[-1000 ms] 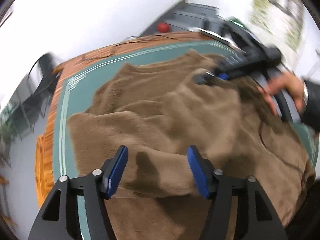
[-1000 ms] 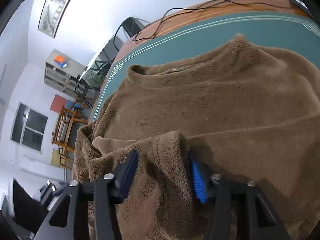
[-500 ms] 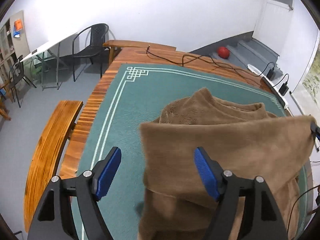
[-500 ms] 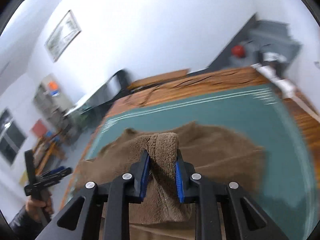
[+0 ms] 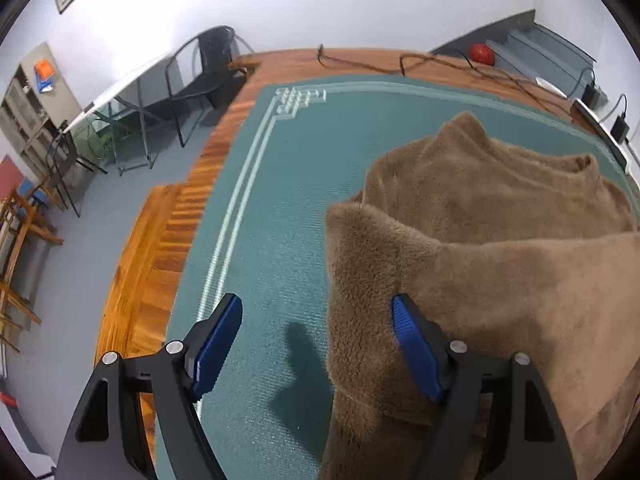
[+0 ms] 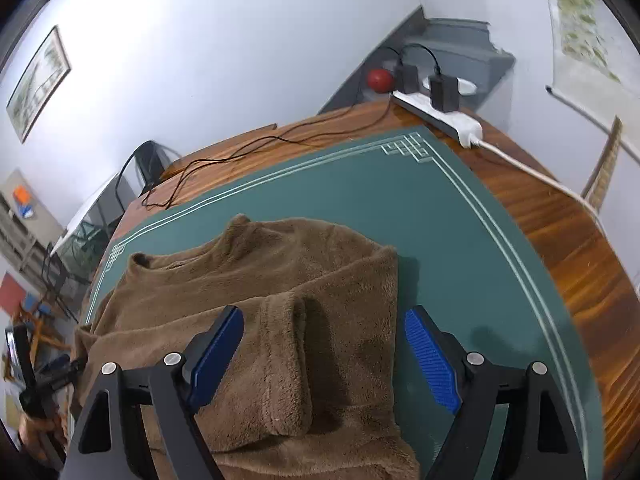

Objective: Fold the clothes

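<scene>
**Inspection: brown fleece garment on green mat, both grippers released**

The work surface is a wooden table [image 6: 552, 216] covered by a green mat [image 6: 360, 192] with pale border lines and a corner fret pattern. White walls stand behind it. A white power strip [image 6: 440, 114] with two black adapters sits at the far table edge; black cables [image 6: 240, 152] trail across the wood. A red ball [image 6: 379, 79] lies beyond the table by grey steps. A black chair [image 5: 200, 68] stands off the table's far left corner.

The brown sweater [image 6: 256, 292] lies on the mat, collar toward the far side. A folded layer lies over its near half. Its lower portion is cut off by the bottom of both views, so the full outline cannot be made out.

The left gripper [image 5: 316, 344] has its blue-padded fingers spread wide; the folded edge of the sweater [image 5: 460, 272] lies between them, just beside the right pad, not pinched. The right gripper [image 6: 324, 356] is likewise spread apart, straddling a raised fold of fleece without clamping it. In the right wrist view the left gripper is only partly seen at the frame's left edge, dark and hard to read.
</scene>
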Demonstrator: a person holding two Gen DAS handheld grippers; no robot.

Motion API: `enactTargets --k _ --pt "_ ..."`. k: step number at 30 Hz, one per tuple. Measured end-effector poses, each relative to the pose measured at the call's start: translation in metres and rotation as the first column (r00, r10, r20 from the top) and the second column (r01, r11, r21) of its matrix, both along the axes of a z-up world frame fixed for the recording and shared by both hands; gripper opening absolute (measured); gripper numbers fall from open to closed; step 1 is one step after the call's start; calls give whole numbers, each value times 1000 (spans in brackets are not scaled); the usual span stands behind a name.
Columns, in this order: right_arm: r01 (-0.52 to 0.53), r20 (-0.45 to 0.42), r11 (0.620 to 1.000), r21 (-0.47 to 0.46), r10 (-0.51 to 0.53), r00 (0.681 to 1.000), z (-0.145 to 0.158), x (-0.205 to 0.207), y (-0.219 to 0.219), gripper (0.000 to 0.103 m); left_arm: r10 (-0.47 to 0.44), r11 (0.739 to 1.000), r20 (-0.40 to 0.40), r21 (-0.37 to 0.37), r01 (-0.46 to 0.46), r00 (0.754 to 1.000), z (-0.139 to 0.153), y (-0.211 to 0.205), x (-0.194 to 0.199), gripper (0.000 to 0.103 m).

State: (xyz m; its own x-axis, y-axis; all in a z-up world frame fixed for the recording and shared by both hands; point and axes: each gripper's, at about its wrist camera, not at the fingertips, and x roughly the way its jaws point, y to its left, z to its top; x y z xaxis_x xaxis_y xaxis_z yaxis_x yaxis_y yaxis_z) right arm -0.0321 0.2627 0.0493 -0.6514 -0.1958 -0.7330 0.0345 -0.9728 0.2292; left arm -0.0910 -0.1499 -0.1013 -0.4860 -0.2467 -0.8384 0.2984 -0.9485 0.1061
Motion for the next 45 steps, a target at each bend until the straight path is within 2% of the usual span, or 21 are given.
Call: enactTargets --k 2,5,8,11,15,18,20,23,25,28,31,32,36,38,41,45 --pt "-85 -16 995 45 86 996 5 4 -18 85 1 1000 -47 2 -1 999 16 7 5 81" --pt "-237 -6 964 120 239 971 4 9 -57 85 -55 997 -116 40 60 992 37 26 15 81" --pt "-347 55 933 97 343 938 -9 4 -82 85 -139 982 -110 114 151 984 35 43 16 81" --pt "-403 140 911 91 388 911 -27 -4 -96 85 -135 983 -57 114 141 989 14 50 17 81" --pt "-398 246 913 87 367 897 -49 -15 -95 85 -107 987 1 118 106 994 -12 39 11 82" --pt "-389 274 917 89 353 895 -60 -19 -93 85 -98 988 6 117 97 995 -19 33 8 90" --pt "-401 278 907 129 355 893 -66 -19 -97 85 -93 990 10 109 91 996 -21 32 6 95" --pt "-416 276 883 219 353 894 -73 -16 -110 87 -78 991 21 112 75 997 -20 32 6 95" --pt "-415 276 878 237 348 896 -72 -14 -114 88 -69 994 20 89 67 997 -13 34 12 95" --pt "-381 232 897 222 332 915 -57 -6 -110 88 -74 996 -15 39 75 997 8 40 28 95" --pt "-345 190 907 241 304 933 -40 5 -99 88 -100 994 -47 35 102 994 21 46 45 95" --pt "-338 189 909 245 298 936 -37 8 -95 88 -107 994 -35 35 108 994 18 48 45 95" --pt "-352 269 905 240 286 920 -55 4 -91 88 -111 993 22 37 110 994 1 56 42 95" --pt "-356 305 904 236 279 910 -67 1 -91 89 -102 993 46 61 99 994 -9 55 39 95" --pt "-357 322 901 247 271 907 -75 1 -93 95 -90 992 72 92 83 993 -18 51 35 98" --pt "-341 343 919 199 260 902 -85 -5 -88 98 -58 992 84 115 48 995 -16 43 36 99"
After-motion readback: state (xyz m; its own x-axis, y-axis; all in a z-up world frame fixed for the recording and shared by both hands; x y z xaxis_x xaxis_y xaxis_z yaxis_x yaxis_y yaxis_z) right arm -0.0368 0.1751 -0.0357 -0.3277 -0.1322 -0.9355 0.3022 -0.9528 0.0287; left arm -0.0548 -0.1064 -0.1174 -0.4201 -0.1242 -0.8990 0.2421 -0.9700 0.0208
